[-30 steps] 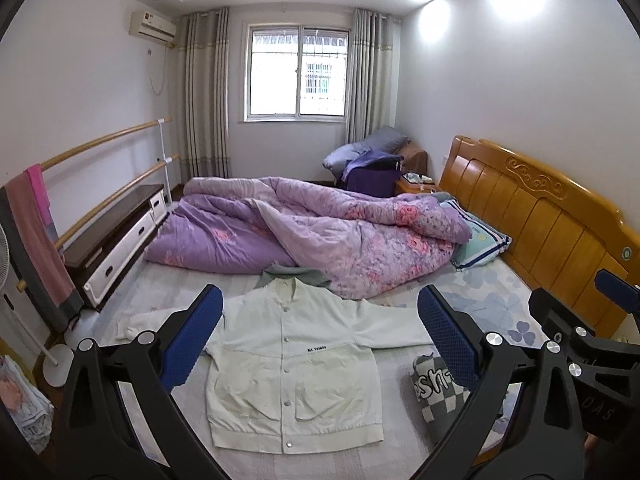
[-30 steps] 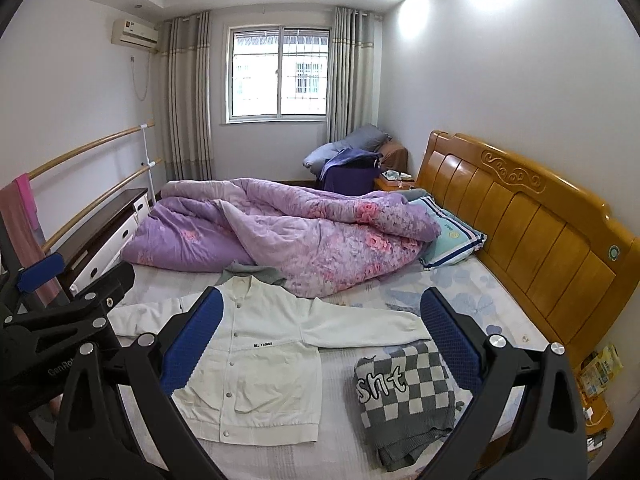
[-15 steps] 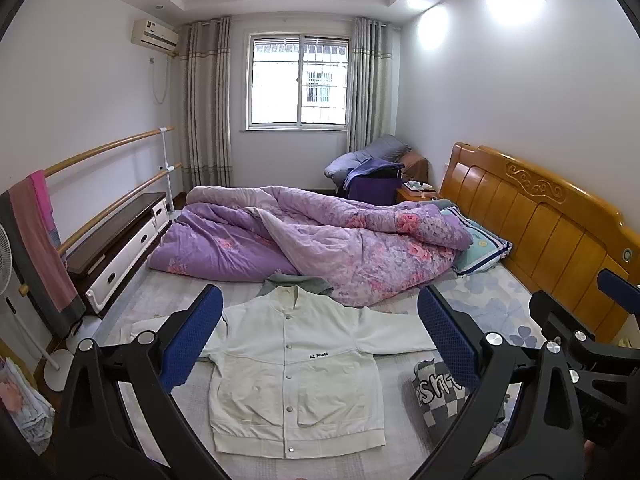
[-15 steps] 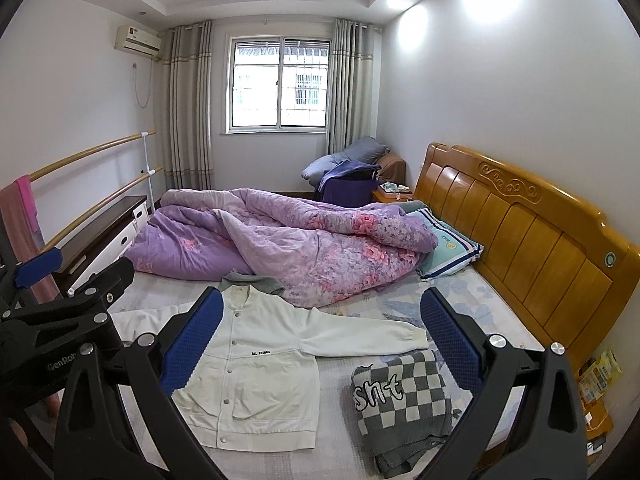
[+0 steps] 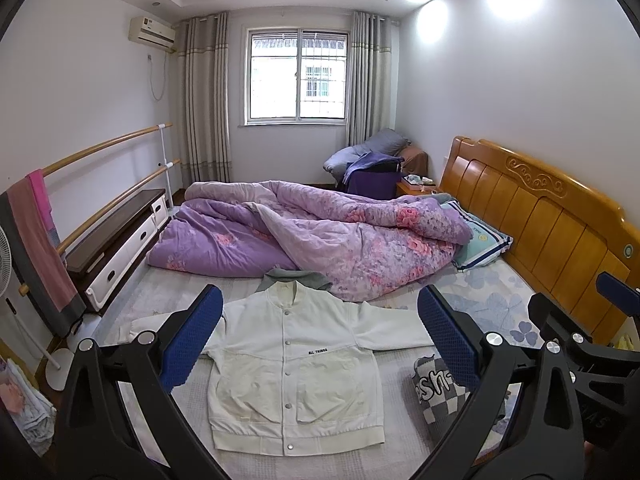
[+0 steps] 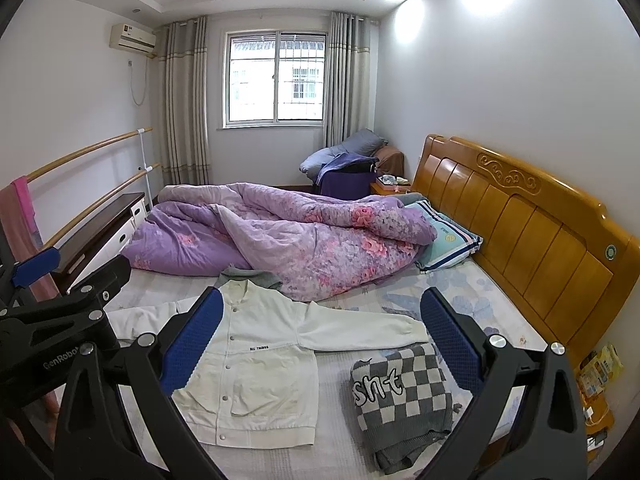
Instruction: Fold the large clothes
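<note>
A white button-up jacket (image 5: 294, 372) lies flat, front up, sleeves spread, on the near part of the bed; it also shows in the right wrist view (image 6: 256, 364). My left gripper (image 5: 320, 344) is open and empty, held above the jacket. My right gripper (image 6: 322, 348) is open and empty, held above the jacket's right sleeve (image 6: 360, 330). A folded grey-and-white checkered garment (image 6: 404, 392) lies to the jacket's right, also seen in the left wrist view (image 5: 436, 396).
A rumpled purple floral quilt (image 5: 312, 236) fills the far half of the bed, with a grey garment (image 5: 294, 278) peeking out at the jacket's collar. A wooden headboard (image 5: 540, 224) runs along the right. A low cabinet (image 5: 116, 240) and wall rails stand left.
Both grippers have risen and drawn back a little, so the jacket and the bed sit lower and smaller in view. Both stay open. The clothes have not moved.
</note>
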`<state>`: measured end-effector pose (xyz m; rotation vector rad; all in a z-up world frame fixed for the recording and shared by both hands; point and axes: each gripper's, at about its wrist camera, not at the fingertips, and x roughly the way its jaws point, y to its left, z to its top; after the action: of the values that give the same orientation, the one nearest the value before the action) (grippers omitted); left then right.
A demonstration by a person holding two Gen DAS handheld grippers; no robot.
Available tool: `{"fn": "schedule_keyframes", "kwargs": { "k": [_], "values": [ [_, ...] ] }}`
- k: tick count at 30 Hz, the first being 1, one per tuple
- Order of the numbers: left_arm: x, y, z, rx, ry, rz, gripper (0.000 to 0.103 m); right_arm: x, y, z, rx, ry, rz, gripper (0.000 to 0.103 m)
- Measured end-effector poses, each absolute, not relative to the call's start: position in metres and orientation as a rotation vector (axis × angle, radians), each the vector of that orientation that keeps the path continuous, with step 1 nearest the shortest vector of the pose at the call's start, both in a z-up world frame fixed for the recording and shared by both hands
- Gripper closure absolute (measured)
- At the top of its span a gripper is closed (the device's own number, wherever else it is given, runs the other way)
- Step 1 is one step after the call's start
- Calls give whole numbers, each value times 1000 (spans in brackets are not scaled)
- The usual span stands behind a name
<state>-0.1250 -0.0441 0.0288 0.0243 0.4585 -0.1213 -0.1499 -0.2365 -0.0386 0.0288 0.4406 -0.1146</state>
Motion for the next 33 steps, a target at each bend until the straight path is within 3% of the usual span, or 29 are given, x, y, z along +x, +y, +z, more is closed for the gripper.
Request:
{"fn": "schedule_keyframes", "kwargs": {
  "k": [33],
  "values": [
    [-87, -66, 2, 38, 583, -142, 5, -132, -256, -51, 38, 545, -121, 8]
  ]
}}
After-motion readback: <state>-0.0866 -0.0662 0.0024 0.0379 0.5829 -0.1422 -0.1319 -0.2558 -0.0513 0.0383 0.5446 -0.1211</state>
